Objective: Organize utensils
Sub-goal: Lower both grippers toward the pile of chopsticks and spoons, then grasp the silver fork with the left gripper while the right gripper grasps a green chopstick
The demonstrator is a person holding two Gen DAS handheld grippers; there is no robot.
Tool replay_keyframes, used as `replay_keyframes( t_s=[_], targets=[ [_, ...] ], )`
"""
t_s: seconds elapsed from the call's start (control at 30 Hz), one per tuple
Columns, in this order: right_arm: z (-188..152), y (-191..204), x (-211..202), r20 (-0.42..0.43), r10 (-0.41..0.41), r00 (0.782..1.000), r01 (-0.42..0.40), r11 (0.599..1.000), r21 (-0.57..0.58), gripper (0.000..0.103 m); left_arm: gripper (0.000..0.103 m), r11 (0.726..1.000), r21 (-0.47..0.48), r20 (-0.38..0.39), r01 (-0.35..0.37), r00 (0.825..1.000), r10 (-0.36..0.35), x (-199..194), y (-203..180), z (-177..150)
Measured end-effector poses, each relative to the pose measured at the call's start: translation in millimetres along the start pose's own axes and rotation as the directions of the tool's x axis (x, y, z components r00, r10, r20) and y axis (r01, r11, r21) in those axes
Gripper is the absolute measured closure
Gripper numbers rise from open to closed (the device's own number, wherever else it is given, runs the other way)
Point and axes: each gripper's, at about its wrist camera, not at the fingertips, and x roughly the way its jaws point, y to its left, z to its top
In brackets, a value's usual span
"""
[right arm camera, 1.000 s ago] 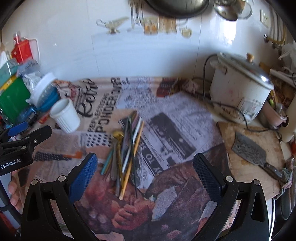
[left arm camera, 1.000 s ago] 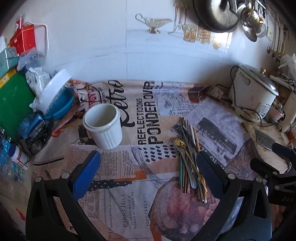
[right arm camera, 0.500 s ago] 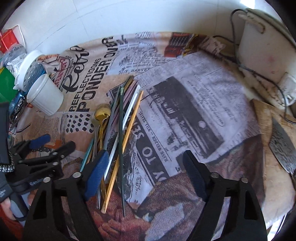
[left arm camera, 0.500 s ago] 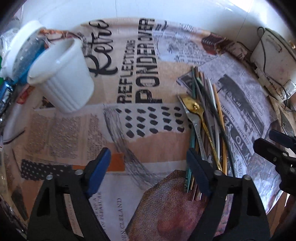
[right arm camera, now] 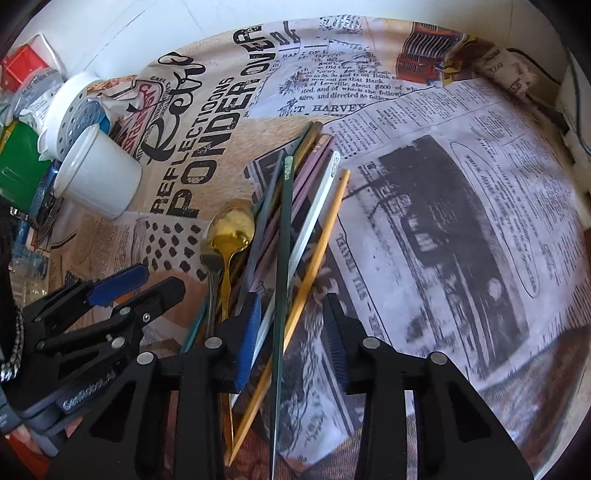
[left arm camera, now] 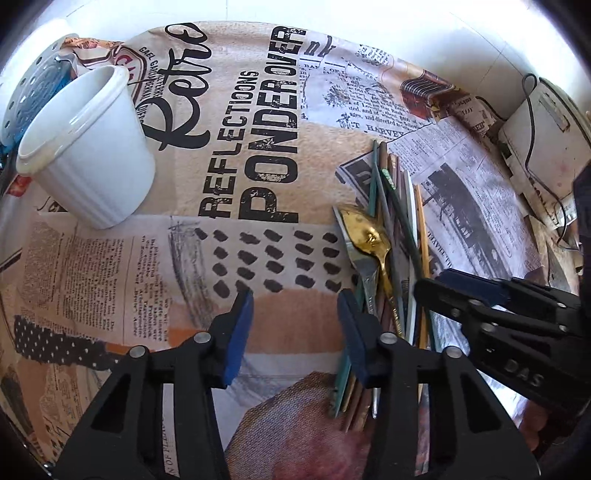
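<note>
A pile of utensils lies on the newspaper-print cloth: a gold spoon [left arm camera: 367, 232] [right arm camera: 231, 229], a silver fork [left arm camera: 364, 266] and several coloured chopsticks [right arm camera: 284, 229] [left arm camera: 402, 214]. A white ribbed cup [left arm camera: 88, 155] [right arm camera: 98, 181] stands empty to the left. My left gripper [left arm camera: 295, 321] is open and empty, low over the cloth just left of the pile; it also shows in the right wrist view [right arm camera: 147, 284]. My right gripper [right arm camera: 291, 321] is open, its jaws either side of the dark green and yellow chopsticks; it shows in the left wrist view [left arm camera: 454, 288].
A perforated white lid over a blue container [right arm camera: 74, 110] and a green box [right arm camera: 18, 170] crowd the left edge behind the cup. A white rice cooker [left arm camera: 546, 136] with its cable stands at the right. A white tiled wall [left arm camera: 406, 22] closes the back.
Both grippers have dropped closer to the cloth and narrowed their jaws. The right one has moved left over the chopsticks; the left one has come in beside the pile.
</note>
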Motion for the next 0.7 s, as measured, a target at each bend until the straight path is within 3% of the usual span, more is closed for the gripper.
replay_keyframes(
  t_s=[0.17,0.37,0.53,0.7],
  targets=[
    [7.6,3.3,4.0,-0.001,0.003,1.000,-0.003,1.000,-0.021,0.081,0.061,0.999,-0.005,-0.013,0.035,0.999,-0.035,4.8,-5.0,4.3],
    [16.4,3.6,9.0,0.001,-0.004,1.000,0.004,0.999,-0.042,0.091,0.071,0.998,0.015,-0.029,0.065,0.998,-0.064,11.4,-14.1,9.6],
    [21.2,-1.0,10.7,-0.004,0.025,1.000,-0.025,0.999,-0.024,0.093,0.081,0.991,0.007,-0.054,0.133,0.990,-0.133,16.8,-19.7,16.7],
    [16.9,-5.4,4.5,0.000,0.029,1.000,-0.029,1.000,-0.009,0.097,0.084,0.991,0.018,-0.065,0.129,0.990,-0.128,23.2,-29.5,21.4]
  ],
)
